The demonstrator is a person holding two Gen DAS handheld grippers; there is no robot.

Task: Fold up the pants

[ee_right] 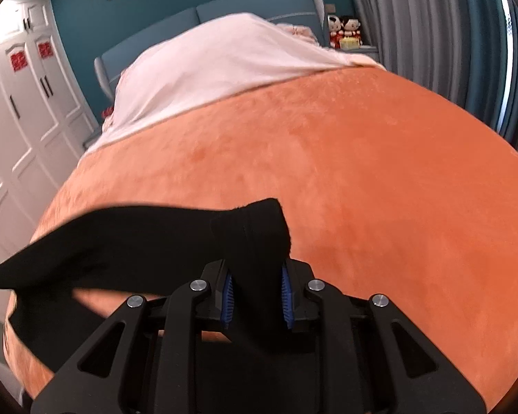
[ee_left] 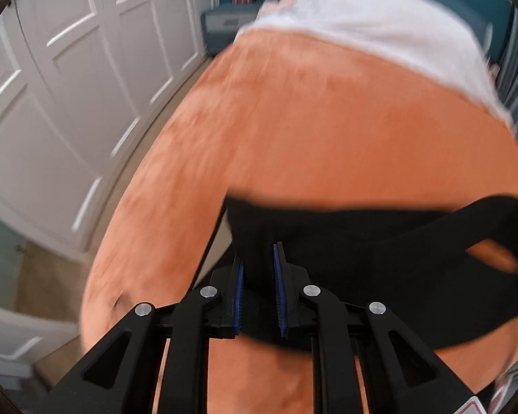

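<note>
Pants (ee_left: pixel 380 241), black, hang stretched between both tools over the orange blanket (ee_right: pixel 362 172) that covers the bed. Left gripper (ee_left: pixel 259 289), at lower centre of its own frame, is clamped on a bunched edge of the cloth; the fabric runs from there toward the right edge of that frame. Right gripper (ee_right: pixel 257 296), lower centre of its view, is likewise clenched on a gathered fold, with the rest trailing to the lower left. The garment's long axis therefore lies across, from one tool to the other, each holding one end; neither hand appears nearer the middle. A white sheet (ee_right: pixel 207 69) lies farther up the bed, well apart. Judgement: the next move depends on keeping this span taut and level before laying it down.
</note>
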